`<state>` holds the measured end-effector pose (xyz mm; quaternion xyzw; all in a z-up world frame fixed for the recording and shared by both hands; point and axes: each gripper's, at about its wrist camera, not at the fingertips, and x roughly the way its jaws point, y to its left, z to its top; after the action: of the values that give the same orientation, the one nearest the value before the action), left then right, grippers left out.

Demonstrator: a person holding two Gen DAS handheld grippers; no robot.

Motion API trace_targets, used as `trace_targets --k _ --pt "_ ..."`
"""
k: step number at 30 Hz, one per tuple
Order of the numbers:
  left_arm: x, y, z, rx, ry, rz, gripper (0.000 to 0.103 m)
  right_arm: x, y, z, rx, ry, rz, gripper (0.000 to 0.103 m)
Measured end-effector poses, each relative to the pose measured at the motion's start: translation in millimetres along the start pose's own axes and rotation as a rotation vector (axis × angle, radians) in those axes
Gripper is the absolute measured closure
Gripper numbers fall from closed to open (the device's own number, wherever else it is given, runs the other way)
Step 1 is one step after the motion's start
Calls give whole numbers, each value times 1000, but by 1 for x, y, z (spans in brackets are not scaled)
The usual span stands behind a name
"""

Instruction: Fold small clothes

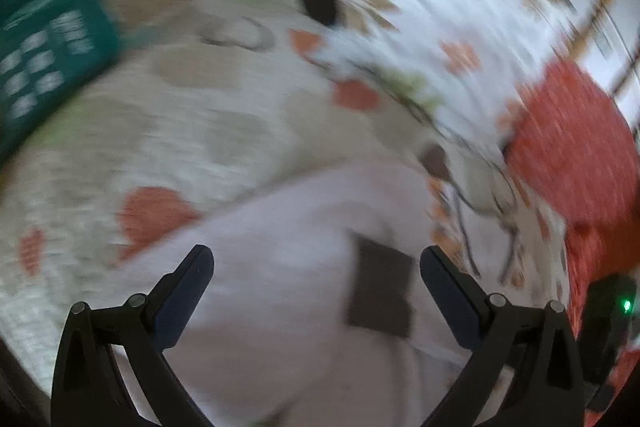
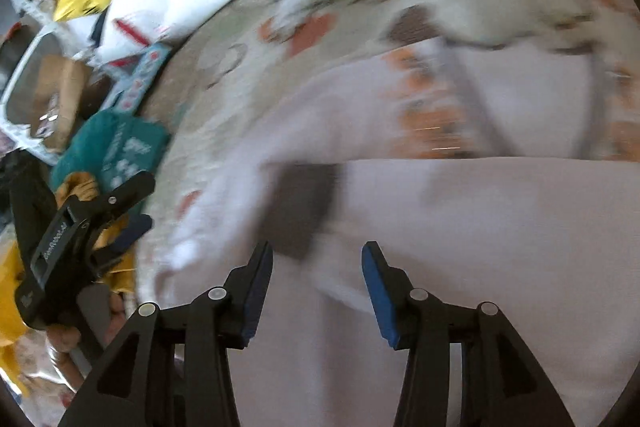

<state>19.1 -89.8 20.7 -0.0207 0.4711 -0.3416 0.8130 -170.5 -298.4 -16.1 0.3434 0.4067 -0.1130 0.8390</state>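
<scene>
Jaws wide on left gripper (image 1: 316, 267), right gripper (image 2: 317, 259); both above pale garment (image 1: 288, 227).

The left hand-held gripper (image 1: 316, 267) has two black plastic arms shaped like open triangles, each with two round silver rivets on top. Its fingers (image 1: 188, 291) carry dark navy pads on their inner faces. The right hand-held gripper (image 2: 318, 263) is built the same way, with brighter blue pads. From the right wrist view, the left one shows pale embossed lettering along its black body, with bare skin of a hand (image 2: 64, 339) beneath it.
</scene>
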Motion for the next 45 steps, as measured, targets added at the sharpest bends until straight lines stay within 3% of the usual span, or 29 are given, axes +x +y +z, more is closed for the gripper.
trace_targets --k 3,5,8,10,14,16,17,18,21,24,25,27,32,35,36,37,38,40,42,45 --pt "25 -34 -20 104 75 -1 13 -29 -48 -7 58 -15 -82 52" --pt "42 -46 -28 148 126 41 13 -44 -80 -14 100 -23 -148 52" --pt "72 -53 -43 232 216 219 23 -65 -124 -21 138 -38 -261 52" --pt "75 -58 -47 294 189 310 23 -79 -150 -27 180 -48 -319 53" --pt "67 -53 -44 275 181 387 23 -104 -178 -36 215 -71 -290 65" --pt "53 -50 -38 266 128 441 29 -110 -172 -38 198 -89 -417 62" --pt "41 -53 -36 265 92 421 31 -115 -170 -38 188 -105 -480 59" --pt "29 -57 -34 269 57 370 31 -119 -166 -40 179 -130 -487 57" --pt "8 -69 -38 309 5 220 31 -125 -159 -42 176 -172 -421 57" --pt "30 -83 -59 356 106 123 31 -110 -139 -42 147 -181 -360 57" --pt "41 -83 -70 363 155 124 31 -99 -132 -42 130 -163 -344 57" --pt "70 -78 -85 376 309 201 27 -77 -125 -46 120 -121 -342 57" --pt "53 -65 -83 335 246 230 23 -72 -125 -53 127 -142 -361 55" --pt "38 -42 -78 341 126 408 23 -74 -119 -55 105 -142 -373 51" --pt "33 -27 -74 318 108 481 23 -75 -115 -56 93 -145 -375 50" --pt "32 -15 -71 293 116 496 23 -75 -110 -56 83 -148 -372 49" --pt "31 -3 -68 252 130 482 23 -75 -106 -57 75 -151 -368 49" --pt "18 27 -62 120 159 359 23 -75 -90 -59 44 -164 -350 49" --pt "8 52 -59 21 178 296 23 -72 -66 -61 -10 -174 -333 49" --pt "3 84 -56 -55 192 375 23 -56 -23 -66 -111 -146 -284 48"
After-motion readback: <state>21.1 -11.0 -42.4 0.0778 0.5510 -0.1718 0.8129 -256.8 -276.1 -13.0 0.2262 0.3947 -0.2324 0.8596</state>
